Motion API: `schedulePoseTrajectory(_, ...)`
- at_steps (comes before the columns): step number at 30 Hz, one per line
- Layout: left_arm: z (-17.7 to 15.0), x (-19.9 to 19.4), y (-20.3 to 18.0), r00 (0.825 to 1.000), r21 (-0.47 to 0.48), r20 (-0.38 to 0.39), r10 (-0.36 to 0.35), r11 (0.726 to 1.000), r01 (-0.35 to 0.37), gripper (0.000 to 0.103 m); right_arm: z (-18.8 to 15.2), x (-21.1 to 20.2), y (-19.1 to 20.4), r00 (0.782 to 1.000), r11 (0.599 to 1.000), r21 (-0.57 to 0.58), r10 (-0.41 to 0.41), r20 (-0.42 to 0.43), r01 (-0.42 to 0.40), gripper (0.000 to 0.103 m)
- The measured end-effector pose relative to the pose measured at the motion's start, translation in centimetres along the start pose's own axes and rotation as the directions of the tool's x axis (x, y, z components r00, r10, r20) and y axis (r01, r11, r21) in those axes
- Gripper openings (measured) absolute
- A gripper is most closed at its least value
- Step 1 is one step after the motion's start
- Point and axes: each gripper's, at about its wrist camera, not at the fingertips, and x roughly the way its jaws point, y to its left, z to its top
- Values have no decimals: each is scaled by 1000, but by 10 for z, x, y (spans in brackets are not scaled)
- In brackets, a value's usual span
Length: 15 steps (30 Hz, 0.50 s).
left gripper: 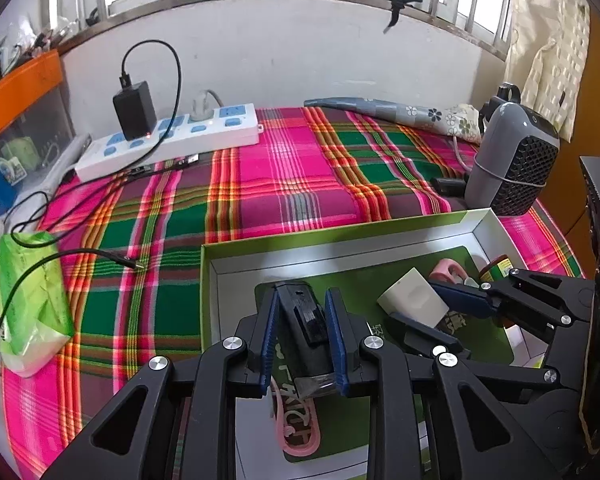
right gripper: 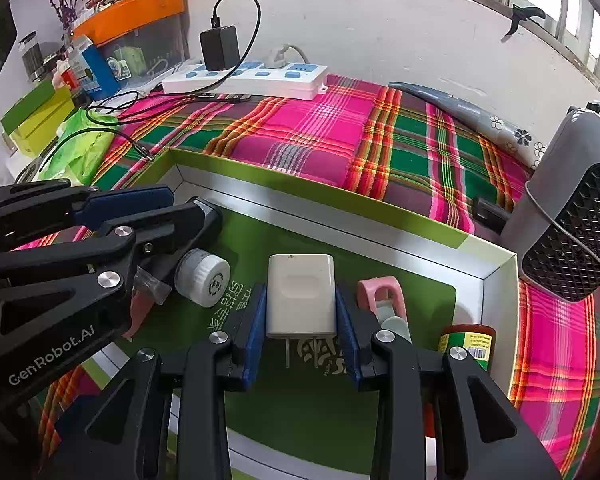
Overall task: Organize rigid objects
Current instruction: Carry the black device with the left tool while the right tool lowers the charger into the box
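A shallow box with a green rim (left gripper: 340, 236) (right gripper: 300, 196) lies on the plaid cloth. Over its left part, my left gripper (left gripper: 303, 294) (right gripper: 188, 206) is shut on a black block-shaped gadget (left gripper: 300, 320), with both blue pads against its sides. My right gripper (right gripper: 300, 290) (left gripper: 412, 300) is shut on a white plug-in charger (right gripper: 300, 292) (left gripper: 414, 296), held just above the box floor with its prongs toward the camera. Inside the box lie a white-capped small bottle (right gripper: 202, 280), a pink tape holder (right gripper: 380, 292) and a red-capped jar (right gripper: 468, 340).
A pink hook (left gripper: 296, 436) lies in the box under my left gripper. A white power strip (left gripper: 168, 140) with a black adapter (left gripper: 134, 110) sits by the wall. A grey fan heater (left gripper: 512, 160) stands right of the box, a green tissue pack (left gripper: 32, 300) left.
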Motion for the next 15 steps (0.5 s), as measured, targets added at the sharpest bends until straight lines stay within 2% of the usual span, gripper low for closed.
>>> schedulePoseTrajectory(12, -5, -5, 0, 999, 1, -2, 34, 999, -34, 23, 0, -3, 0, 1000, 1000, 16, 8, 15, -8, 35)
schedulePoseTrajectory(15, -7, -9, -1, 999, 0, 4, 34, 999, -34, 23, 0, -7, 0, 1000, 1000, 18, 6, 23, -7, 42)
